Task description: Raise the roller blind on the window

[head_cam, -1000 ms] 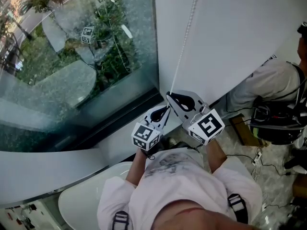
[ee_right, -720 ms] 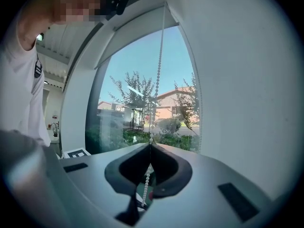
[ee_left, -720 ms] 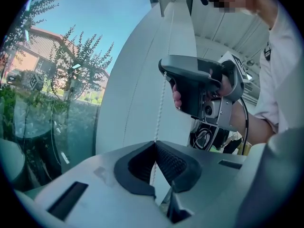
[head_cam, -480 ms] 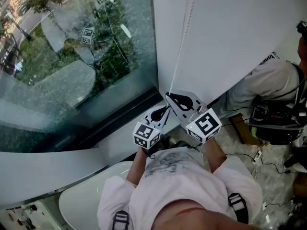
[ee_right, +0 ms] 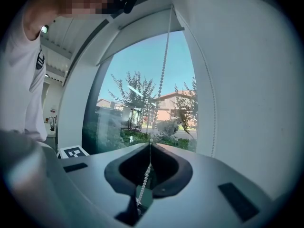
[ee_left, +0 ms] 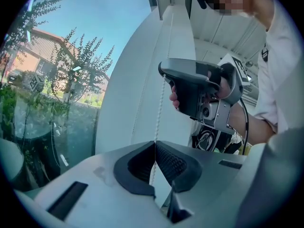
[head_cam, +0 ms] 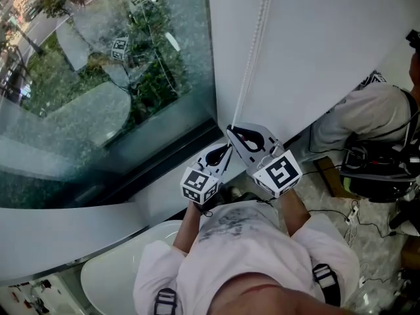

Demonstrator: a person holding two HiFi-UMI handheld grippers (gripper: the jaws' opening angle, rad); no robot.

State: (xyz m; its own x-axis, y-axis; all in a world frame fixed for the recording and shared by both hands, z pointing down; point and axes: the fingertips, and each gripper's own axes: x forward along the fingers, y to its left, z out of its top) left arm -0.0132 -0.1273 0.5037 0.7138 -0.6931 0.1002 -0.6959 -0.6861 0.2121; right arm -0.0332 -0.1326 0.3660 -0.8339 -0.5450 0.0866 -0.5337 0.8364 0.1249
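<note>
A white bead chain [head_cam: 252,51] hangs down a white wall panel [head_cam: 315,44] beside the window glass [head_cam: 98,77]. My right gripper [head_cam: 231,132] is shut on the chain, and the beads run up from its jaws [ee_right: 151,142] towards the blind's bottom edge [ee_right: 142,42] high on the window. My left gripper [head_cam: 227,149] sits just below and to the left of it, also shut on the bead chain [ee_left: 159,99] at its tips [ee_left: 154,144]. In the left gripper view the right gripper [ee_left: 197,87] is above, held in a hand. A second strand of the chain [ee_right: 211,103] hangs free.
A person in white [head_cam: 374,107] sits at the right with dark gear and cables [head_cam: 357,225] on the floor. A white rounded surface [head_cam: 111,277] lies at the lower left below the window sill [head_cam: 151,176]. Trees and buildings show outside.
Almost nothing: the right gripper's marker cube wobbled slightly. Both grippers stay shut on the chain at the same height.
</note>
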